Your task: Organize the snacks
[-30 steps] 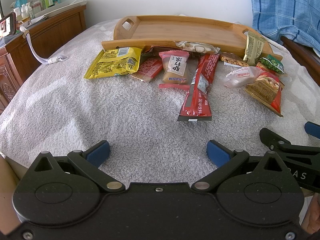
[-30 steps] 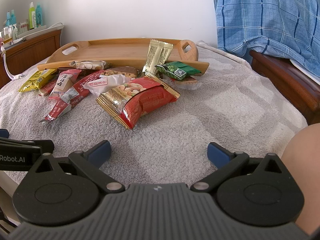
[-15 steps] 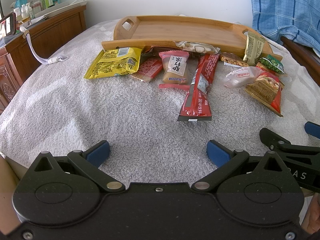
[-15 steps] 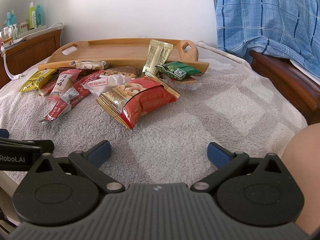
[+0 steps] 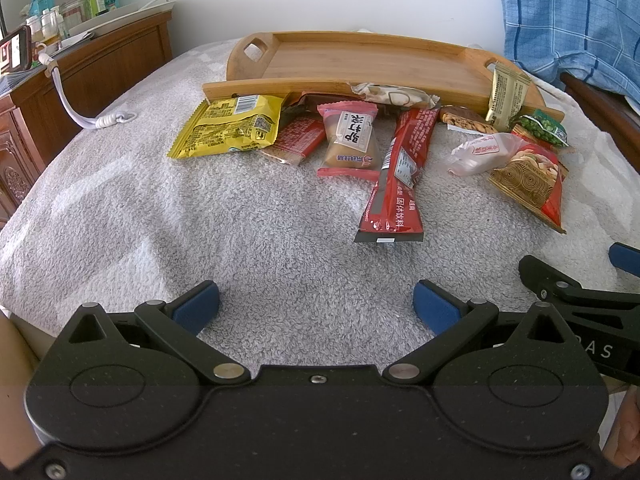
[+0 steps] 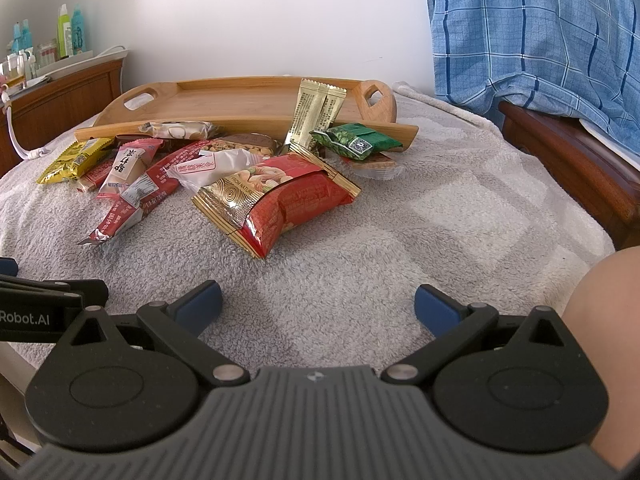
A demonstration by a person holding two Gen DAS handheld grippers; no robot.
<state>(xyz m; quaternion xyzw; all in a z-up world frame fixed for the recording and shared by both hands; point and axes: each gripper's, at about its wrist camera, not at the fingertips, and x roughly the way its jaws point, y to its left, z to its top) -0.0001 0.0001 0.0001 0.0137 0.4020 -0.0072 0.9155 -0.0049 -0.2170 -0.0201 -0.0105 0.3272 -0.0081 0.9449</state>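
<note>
Low over a grey fleece blanket [image 5: 248,216], short of the wooden tray [image 5: 360,58], the left gripper [image 5: 316,304] hovers with its blue-padded jaws spread wide and nothing between them. Beside it the right gripper [image 6: 318,304] is equally wide and empty; both look poised for a first pick.

Ahead, the snacks lie scattered on the blanket along the tray's near rim, none inside it. Closest to the grippers is a long red stick pack [image 5: 394,184], with a red and gold nut bag [image 6: 276,200] beside it. Nearer the tray sit a yellow packet [image 5: 228,130], a pink-edged cake [image 5: 350,140], a white wrapped bun [image 5: 482,152] and a green pea pouch [image 6: 356,140]. Gold sachets [image 6: 316,112] lean upright against the rim.

The tray itself is empty, likely the intended home for everything.
</note>
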